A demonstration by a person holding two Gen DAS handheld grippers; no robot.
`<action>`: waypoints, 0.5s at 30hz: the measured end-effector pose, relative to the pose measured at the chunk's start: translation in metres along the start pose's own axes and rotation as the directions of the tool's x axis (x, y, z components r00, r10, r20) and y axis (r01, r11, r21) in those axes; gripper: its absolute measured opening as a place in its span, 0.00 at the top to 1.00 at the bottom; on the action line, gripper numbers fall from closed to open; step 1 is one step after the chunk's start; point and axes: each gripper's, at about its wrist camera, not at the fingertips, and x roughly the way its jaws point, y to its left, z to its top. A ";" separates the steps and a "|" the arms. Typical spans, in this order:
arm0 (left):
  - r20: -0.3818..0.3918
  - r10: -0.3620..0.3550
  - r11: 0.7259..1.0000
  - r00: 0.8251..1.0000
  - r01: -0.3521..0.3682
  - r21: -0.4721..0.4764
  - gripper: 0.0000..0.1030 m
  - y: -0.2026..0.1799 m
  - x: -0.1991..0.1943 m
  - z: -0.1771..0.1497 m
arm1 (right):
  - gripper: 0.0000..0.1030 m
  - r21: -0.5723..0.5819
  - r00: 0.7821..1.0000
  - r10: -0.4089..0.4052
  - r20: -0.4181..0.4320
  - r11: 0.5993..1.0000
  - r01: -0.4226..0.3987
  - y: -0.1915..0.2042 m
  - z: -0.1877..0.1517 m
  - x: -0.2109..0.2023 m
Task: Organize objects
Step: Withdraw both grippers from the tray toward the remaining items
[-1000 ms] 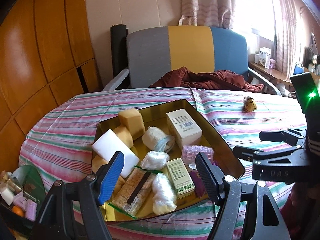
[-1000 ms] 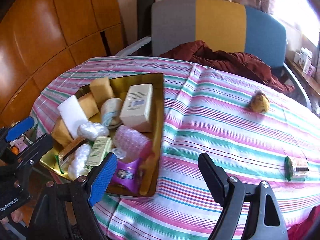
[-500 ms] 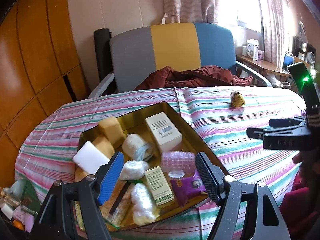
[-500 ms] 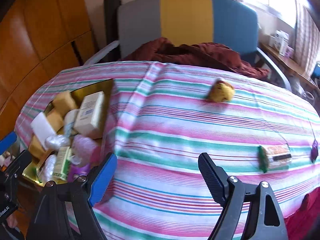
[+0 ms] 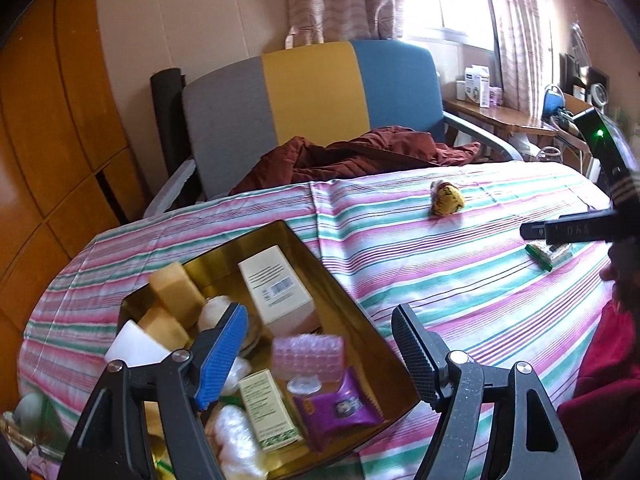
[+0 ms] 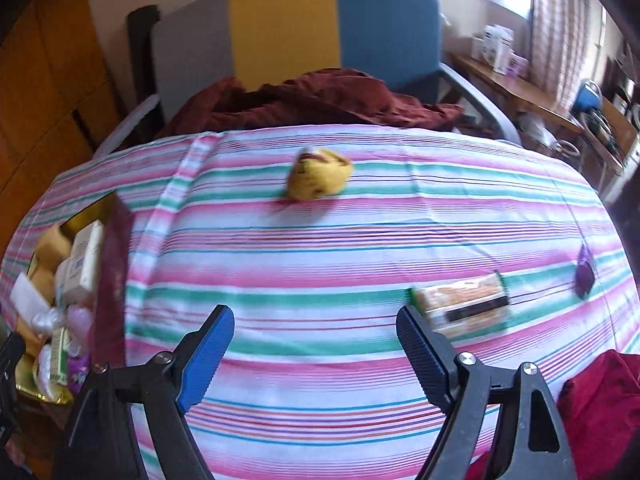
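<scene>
- Left gripper [image 5: 320, 354]: ribbed fingers spread, empty, above gold metal tray [image 5: 352, 312].
- Right gripper [image 6: 316, 346]: fingers spread, empty, near rectangular wrapped snack bar [image 6: 464, 306].
- Striped tablecloth [image 6: 320, 248]: rounded yellow plush toy [image 6: 320, 178] far.

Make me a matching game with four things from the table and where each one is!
Things:
1. white box
2. yellow plush toy
3. snack bar with green end
4. purple wrapper

Places:
A. on the striped cloth, just beyond the right tool
B. in the gold tray, near corner
C. alone on the cloth, far side by the chair
D. in the gold tray, middle, next to the sponges

Pairs: 1-D, 2-C, 3-A, 4-B
</scene>
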 end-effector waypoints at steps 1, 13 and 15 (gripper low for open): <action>-0.001 -0.005 1.000 1.000 0.005 0.004 0.27 -0.002 0.002 0.001 | 0.18 0.009 1.000 -0.006 -0.001 1.000 0.006 -0.005 0.003 0.001; -0.038 -0.075 0.996 0.996 0.077 0.043 0.27 -0.038 0.037 0.028 | 0.18 0.163 0.997 -0.069 -0.044 0.984 0.075 -0.089 0.027 0.031; -0.050 -0.084 0.995 0.995 0.086 0.051 0.27 -0.046 0.044 0.032 | 0.18 0.211 0.996 -0.065 -0.053 0.975 0.075 -0.104 0.024 0.038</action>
